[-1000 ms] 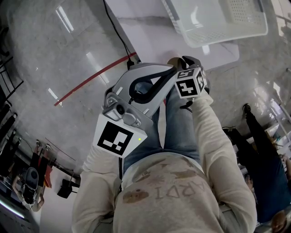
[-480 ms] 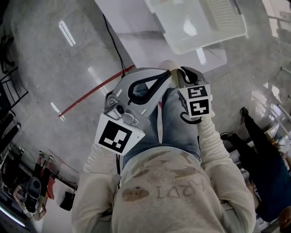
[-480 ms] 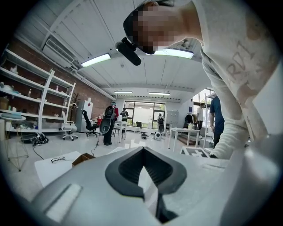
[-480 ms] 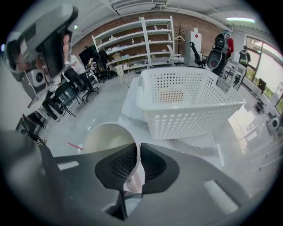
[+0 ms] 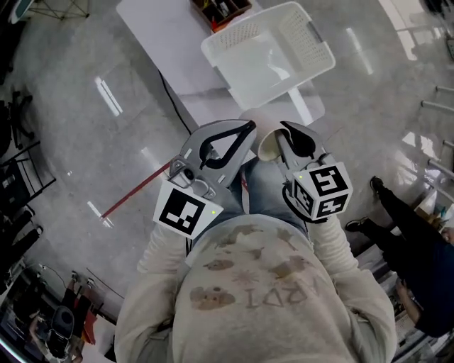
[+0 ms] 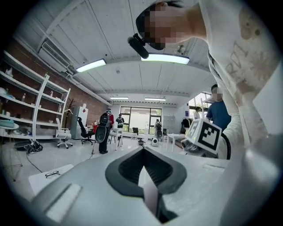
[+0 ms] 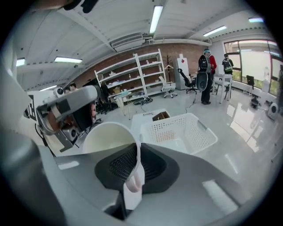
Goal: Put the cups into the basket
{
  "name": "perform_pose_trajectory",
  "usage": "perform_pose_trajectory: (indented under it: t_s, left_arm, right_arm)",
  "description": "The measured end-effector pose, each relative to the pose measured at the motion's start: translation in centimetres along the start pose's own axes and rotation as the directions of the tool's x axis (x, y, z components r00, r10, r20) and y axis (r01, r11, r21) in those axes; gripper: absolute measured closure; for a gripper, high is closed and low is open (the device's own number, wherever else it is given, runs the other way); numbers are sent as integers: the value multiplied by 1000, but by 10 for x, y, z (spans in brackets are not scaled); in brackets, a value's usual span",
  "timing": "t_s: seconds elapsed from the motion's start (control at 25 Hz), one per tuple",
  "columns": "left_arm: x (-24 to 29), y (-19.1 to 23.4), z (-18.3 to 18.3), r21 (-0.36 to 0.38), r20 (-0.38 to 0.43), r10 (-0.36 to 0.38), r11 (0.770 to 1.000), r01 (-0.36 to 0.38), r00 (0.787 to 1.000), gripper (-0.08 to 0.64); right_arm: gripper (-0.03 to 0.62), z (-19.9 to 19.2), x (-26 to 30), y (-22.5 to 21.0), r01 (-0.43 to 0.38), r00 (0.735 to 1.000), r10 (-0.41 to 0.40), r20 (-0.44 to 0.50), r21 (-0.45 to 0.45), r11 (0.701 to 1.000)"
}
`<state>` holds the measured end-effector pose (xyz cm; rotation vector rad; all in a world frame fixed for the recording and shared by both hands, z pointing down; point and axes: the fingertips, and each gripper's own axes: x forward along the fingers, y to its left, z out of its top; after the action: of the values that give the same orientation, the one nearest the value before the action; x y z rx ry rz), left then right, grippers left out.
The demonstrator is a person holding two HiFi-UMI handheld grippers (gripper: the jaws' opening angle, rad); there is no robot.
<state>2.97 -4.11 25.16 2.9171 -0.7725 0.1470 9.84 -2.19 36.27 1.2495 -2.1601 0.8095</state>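
Observation:
A white perforated basket [image 5: 269, 57] stands on a white table [image 5: 159, 35], ahead of me in the head view. It also shows in the right gripper view as the basket [image 7: 179, 132], with no cup visible inside. My right gripper [image 5: 280, 133] is shut on the rim of a cream cup [image 5: 268, 147], held short of the basket above my legs. Up close, the cup [image 7: 106, 139] sits tilted, its wall pinched by the right gripper [image 7: 135, 150]. My left gripper [image 5: 250, 127] hangs beside it, shut with nothing in it, and the left gripper [image 6: 142, 150] points out into the room.
A cardboard box [image 5: 220, 10] of small items sits behind the basket. A black cable [image 5: 170, 92] runs off the table to the grey floor, which carries a red line [image 5: 135, 191]. A person [image 5: 418, 241] stands at the right. Shelves [image 7: 132, 75] line the far wall.
The view has pulled back, so the whole basket now shows farther ahead. Both grippers sit lower and closer to my body, and the right one has turned, showing the cup.

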Motion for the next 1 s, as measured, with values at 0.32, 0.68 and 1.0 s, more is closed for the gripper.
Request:
perform_pose_trajectory:
  t_s: [0.32,0.68,1.0]
  left_arm:
    - [19,8,29,4,35,10,1000,-10,999,560]
    - [45,19,43,13,50,64,998,-65,997,560]
    - [71,42,47,-10,70,201,980,-200,977,560]
  right_arm:
    - [538,50,-37,-15,11,991,-14,133,21,1000]
    - [537,81,-27,-44,-29,983,27,184,6,1000]
    - [538,114,5,-87,-93,977,106,186,-73,993]
